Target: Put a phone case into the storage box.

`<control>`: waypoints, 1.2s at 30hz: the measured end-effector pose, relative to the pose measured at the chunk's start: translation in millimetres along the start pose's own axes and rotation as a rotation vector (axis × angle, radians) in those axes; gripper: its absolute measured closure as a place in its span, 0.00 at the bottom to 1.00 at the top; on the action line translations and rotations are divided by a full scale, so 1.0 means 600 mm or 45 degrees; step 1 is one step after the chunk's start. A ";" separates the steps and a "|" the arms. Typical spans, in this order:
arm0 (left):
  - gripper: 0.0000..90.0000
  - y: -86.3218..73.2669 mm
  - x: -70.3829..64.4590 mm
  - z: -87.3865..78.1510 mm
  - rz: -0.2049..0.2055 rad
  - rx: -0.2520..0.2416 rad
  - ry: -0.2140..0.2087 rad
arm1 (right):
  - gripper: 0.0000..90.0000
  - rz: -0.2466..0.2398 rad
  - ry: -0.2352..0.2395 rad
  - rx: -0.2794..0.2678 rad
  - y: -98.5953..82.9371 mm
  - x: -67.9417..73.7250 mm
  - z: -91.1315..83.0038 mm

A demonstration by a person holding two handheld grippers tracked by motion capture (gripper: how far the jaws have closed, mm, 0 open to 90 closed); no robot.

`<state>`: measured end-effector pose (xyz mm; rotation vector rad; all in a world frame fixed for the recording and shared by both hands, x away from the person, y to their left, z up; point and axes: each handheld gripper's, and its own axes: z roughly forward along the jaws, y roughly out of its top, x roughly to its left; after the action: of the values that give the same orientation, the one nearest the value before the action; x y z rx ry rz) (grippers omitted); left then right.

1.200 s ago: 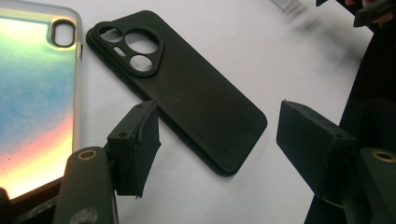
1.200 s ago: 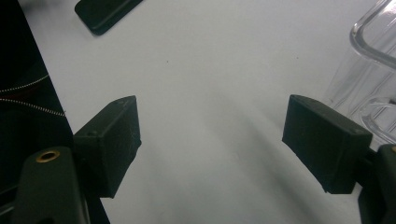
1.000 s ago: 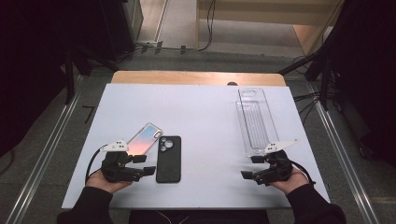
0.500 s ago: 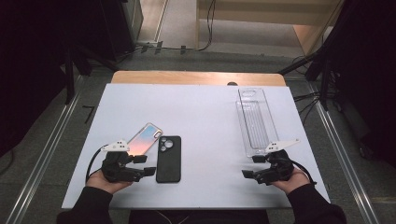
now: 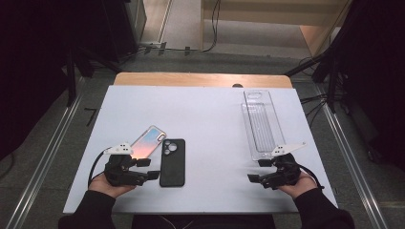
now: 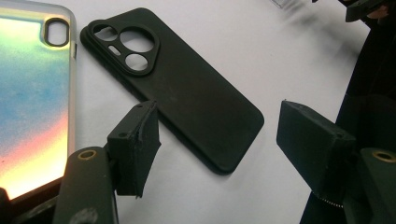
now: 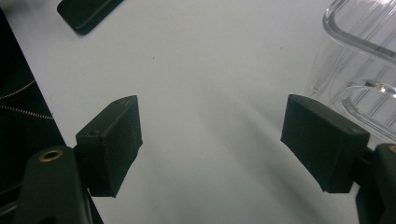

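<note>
**Both grippers spread, nothing held**

Fingers [image 6: 135,149] of your left gripper [image 5: 147,168] gape just beside the black case [image 5: 172,162]. Your right gripper [image 5: 260,171], spread too, sits well right of it, by the clear tray [image 5: 261,124].

Bright table, dark surroundings, soft shadows

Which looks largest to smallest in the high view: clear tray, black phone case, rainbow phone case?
1. clear tray
2. black phone case and rainbow phone case: alike; the left gripper partly covers the rainbow one.
</note>
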<state>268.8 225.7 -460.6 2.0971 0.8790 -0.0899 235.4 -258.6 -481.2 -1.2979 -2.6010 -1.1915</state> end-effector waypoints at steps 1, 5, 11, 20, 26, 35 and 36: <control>0.33 0.000 0.000 0.000 0.003 -0.001 0.003 | 0.21 -0.002 -0.002 0.001 0.000 0.000 0.000; 0.33 0.001 0.001 -0.001 -0.001 -0.011 0.014 | 0.21 -0.003 -0.003 0.006 0.000 0.000 0.000; 0.33 0.004 0.004 -0.005 -0.006 -0.020 0.048 | 0.21 0.000 -0.005 0.005 0.000 0.002 0.001; 0.33 0.007 0.010 -0.013 -0.044 -0.051 0.116 | 0.21 -0.002 -0.004 0.005 0.000 0.002 0.001; 0.29 0.010 0.020 -0.021 -0.050 -0.079 0.145 | 0.21 0.002 -0.011 -0.007 0.001 0.002 -0.001; 0.21 0.028 0.033 -0.032 -0.021 -0.125 0.155 | 0.21 -0.001 -0.014 -0.005 0.001 0.001 0.000; 0.16 0.031 0.035 -0.032 -0.016 -0.130 0.151 | 0.21 0.002 -0.015 -0.006 0.001 0.001 0.000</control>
<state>291.4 243.9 -443.0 2.0178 0.9480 0.0724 235.1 -257.9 -480.5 -1.3114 -2.6062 -1.1940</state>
